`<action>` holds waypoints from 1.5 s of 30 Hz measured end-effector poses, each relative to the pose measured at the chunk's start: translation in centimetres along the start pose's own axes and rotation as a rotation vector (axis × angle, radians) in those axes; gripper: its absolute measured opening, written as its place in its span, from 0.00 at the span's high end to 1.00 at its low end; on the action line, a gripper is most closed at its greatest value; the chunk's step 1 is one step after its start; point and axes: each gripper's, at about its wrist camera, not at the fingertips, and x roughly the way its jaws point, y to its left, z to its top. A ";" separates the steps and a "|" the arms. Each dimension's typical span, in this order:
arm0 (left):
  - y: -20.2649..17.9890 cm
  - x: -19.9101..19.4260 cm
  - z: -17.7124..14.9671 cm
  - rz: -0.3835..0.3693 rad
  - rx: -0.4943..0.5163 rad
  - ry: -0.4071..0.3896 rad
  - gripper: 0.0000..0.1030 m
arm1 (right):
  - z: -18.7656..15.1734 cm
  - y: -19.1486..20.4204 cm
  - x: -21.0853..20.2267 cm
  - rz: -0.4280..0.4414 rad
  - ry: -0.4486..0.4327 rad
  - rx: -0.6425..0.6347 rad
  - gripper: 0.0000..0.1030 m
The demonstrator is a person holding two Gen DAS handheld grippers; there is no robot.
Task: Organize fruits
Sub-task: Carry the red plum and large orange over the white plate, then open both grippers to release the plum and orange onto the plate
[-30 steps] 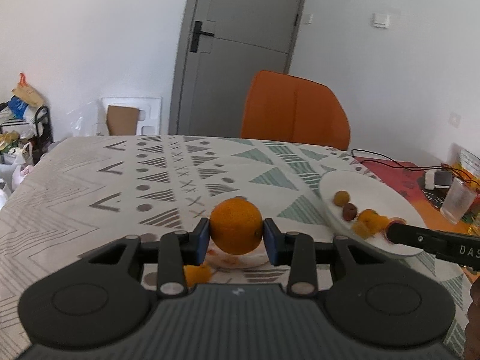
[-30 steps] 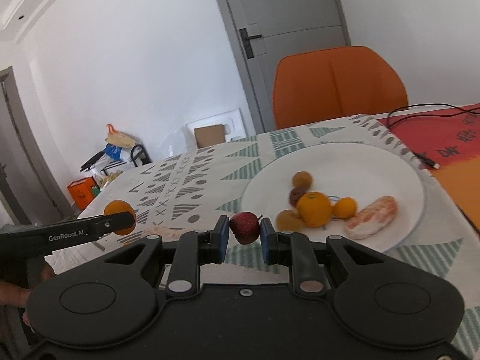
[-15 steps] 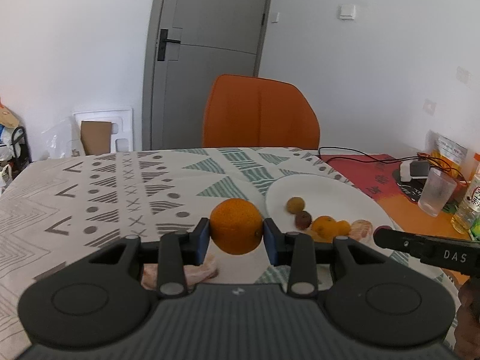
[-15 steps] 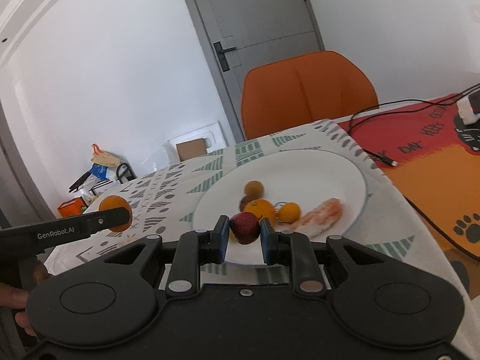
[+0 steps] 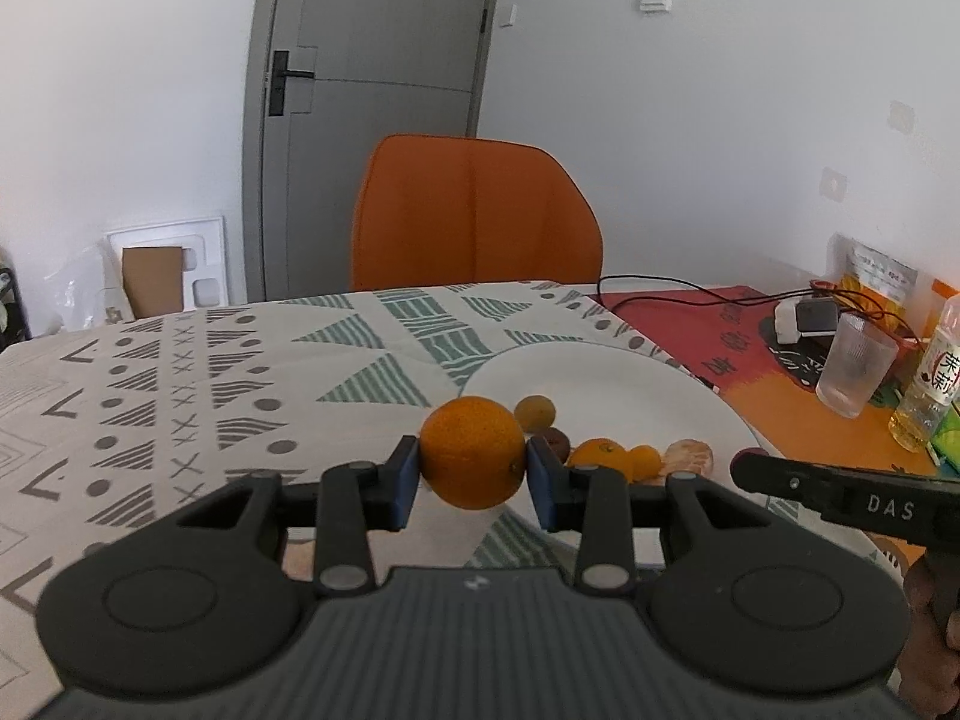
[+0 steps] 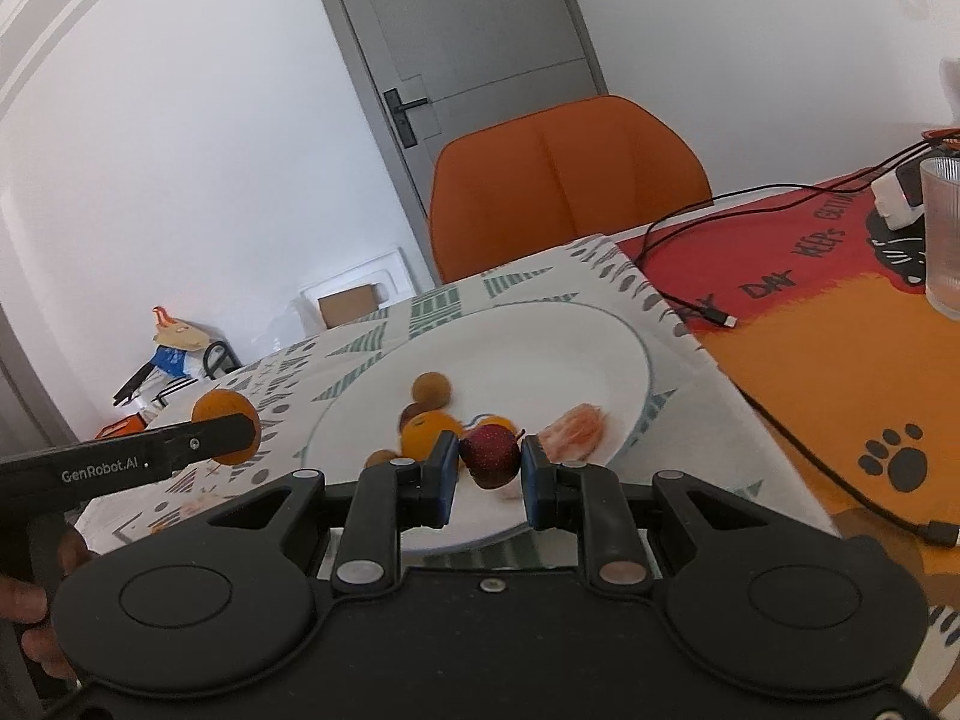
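The left claw [image 5: 473,480] is pinching an orange [image 5: 471,459], held clear of the surface [image 5: 180,372] just off the near left rim of the white plate [image 5: 630,384]. The right claw [image 6: 489,474] is pinching a small dark red fruit [image 6: 489,455] over the plate's near edge.

Both pieces look bound for the plate, where a brownish round fruit [image 6: 431,389], small oranges [image 6: 427,435] and a peeled segment cluster [image 6: 573,432] already sit bunched toward the near side. To do the drop well, each claw should carry its fruit past that cluster and lower it onto bare plate before spreading, since round fruit let go from height would likely roll.

The far half of the plate is open, the best room for the large orange. The two claws are close together, so one should probably go first. On the right edge of the surface a cable [image 6: 696,312] and a clear cup [image 6: 942,240] stand near; wide swings that way are best avoided.
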 end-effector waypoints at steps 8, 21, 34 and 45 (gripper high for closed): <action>-1.1 2.7 0.6 -0.021 0.018 0.023 0.64 | 1.0 -0.8 1.5 -0.007 0.006 0.011 0.80; -1.8 6.1 0.6 -0.032 0.020 0.079 0.64 | 1.5 -1.4 4.0 -0.005 0.029 0.020 0.74; 0.0 4.7 0.9 0.037 0.006 0.053 0.50 | 0.8 -1.5 3.8 -0.026 0.039 0.035 0.65; 2.0 1.4 0.6 0.088 -0.023 0.008 0.27 | 0.7 0.2 2.4 -0.024 0.032 0.021 0.53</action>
